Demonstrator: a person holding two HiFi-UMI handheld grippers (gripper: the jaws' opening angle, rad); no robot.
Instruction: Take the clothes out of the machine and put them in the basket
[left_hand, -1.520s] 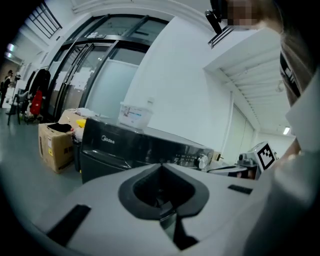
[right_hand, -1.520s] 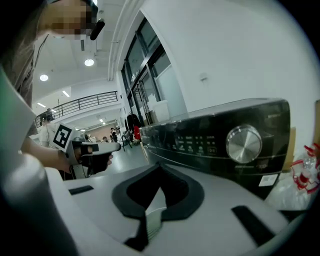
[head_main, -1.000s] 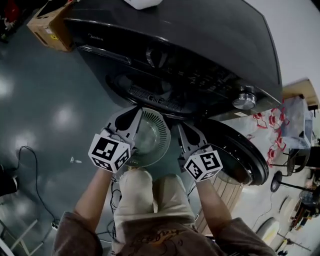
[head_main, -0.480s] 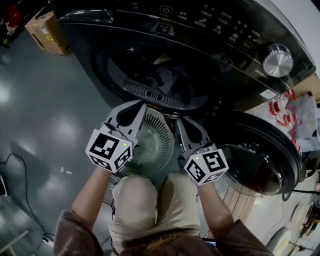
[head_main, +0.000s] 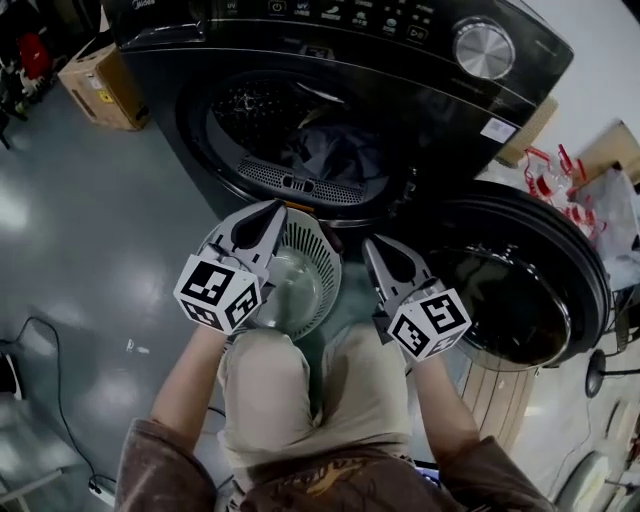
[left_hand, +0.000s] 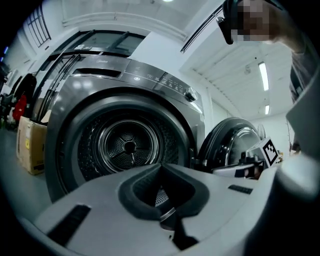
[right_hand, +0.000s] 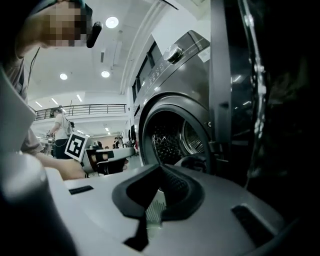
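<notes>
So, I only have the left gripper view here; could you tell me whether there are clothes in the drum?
Observer: Yes, the head view shows dark clothes heaped inside the drum.
Operator: Thanks. Where is the basket, please?
Observer: The white basket stands just before the machine opening, near the person's knees.
Operator: And is the right gripper holding anything?
Observer: No, its own view shows the jaws shut and empty.

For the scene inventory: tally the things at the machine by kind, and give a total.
Washing machine: 1
Basket: 1
Dark clothes heap: 1
Grippers (left gripper, right gripper): 2
Cardboard box: 1
Total: 6
</notes>
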